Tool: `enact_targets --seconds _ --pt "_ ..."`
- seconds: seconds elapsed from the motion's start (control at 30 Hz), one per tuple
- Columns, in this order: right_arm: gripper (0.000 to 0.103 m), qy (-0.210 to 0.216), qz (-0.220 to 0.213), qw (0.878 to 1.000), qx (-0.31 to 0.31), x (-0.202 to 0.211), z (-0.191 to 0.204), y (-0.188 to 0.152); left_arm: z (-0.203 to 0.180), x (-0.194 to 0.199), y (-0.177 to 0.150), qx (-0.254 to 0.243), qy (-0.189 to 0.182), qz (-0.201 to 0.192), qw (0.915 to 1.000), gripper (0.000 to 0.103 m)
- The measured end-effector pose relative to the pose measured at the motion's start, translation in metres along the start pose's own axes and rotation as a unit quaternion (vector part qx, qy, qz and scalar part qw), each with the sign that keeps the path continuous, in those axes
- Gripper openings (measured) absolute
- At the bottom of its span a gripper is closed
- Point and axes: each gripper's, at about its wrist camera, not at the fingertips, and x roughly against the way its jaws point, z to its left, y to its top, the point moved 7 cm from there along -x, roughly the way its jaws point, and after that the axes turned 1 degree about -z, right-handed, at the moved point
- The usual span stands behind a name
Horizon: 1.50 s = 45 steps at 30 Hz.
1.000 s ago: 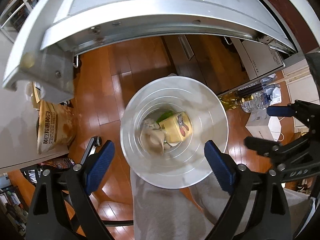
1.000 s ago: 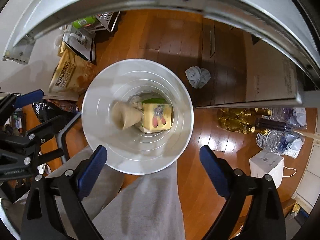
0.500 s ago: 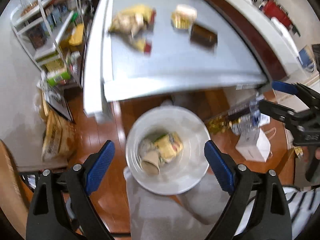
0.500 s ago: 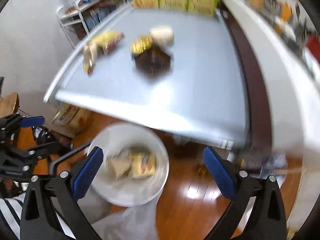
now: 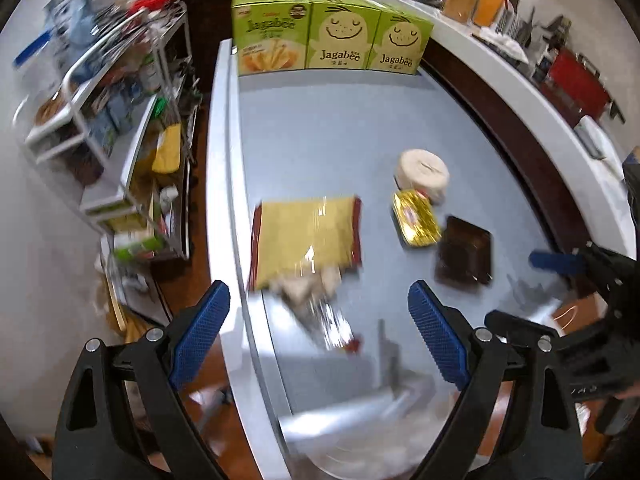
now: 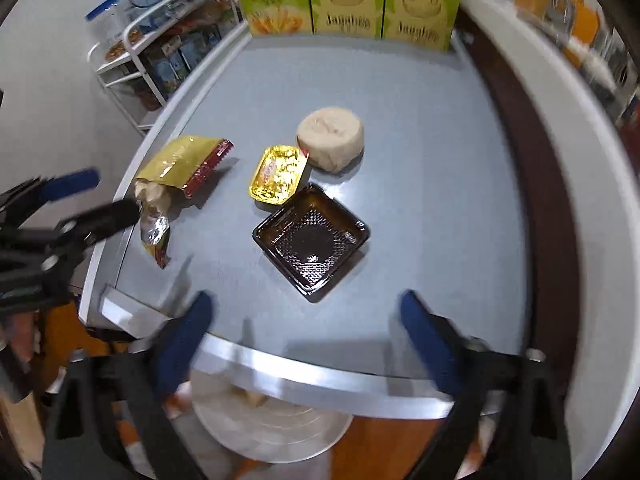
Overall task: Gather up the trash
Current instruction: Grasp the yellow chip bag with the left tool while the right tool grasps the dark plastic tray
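Trash lies on the grey table (image 5: 340, 120): a torn yellow snack bag (image 5: 306, 240) (image 6: 188, 164), a crumpled foil wrapper (image 5: 328, 320) (image 6: 154, 228), a gold foil tray (image 5: 416, 218) (image 6: 280, 174), a dark plastic tray (image 5: 464, 256) (image 6: 312, 238) and a beige round cup (image 5: 422, 170) (image 6: 332, 138). The white bin (image 6: 272, 428) sits below the table's near edge. My left gripper (image 5: 320, 332) hovers above the wrapper, its jaws closing with nothing between them. My right gripper (image 6: 306, 340) hangs over the near edge before the dark tray, its jaws also closing on nothing.
Three green Jagabee boxes (image 5: 332, 36) stand at the table's far end. A white wire rack (image 5: 112, 120) full of goods is on the left, and a curved white counter (image 5: 560, 120) with kitchen things on the right. Wooden floor lies below.
Both grippers rose from above the bin and tilted up over the table. The bin slid to the bottom of the views and the trash on the table came into sight.
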Motion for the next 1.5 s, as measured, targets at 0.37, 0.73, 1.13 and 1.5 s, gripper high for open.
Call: enact_targets --seconds 0.37,0.73,1.13,1.5 --pt "0.078 -0.04 0.022 0.997 0.059 -0.043 0.009 0.026 0.003 -0.055 0.014 -0.009 -0.017 0.06 0.998 0.078" --pt "0.083 -0.007 0.032 0.997 0.065 -0.036 0.004 0.033 -0.012 -0.046 0.026 -0.022 -0.049 0.046 0.9975 0.084" --pt "0.096 -0.009 0.032 0.989 0.143 -0.042 0.01 0.034 -0.001 -0.066 0.023 -0.02 -0.065 0.079 0.9946 0.092" --pt "0.059 0.031 0.043 0.989 0.138 -0.045 0.007 0.028 -0.01 -0.062 0.018 -0.052 -0.049 0.067 0.9952 0.073"
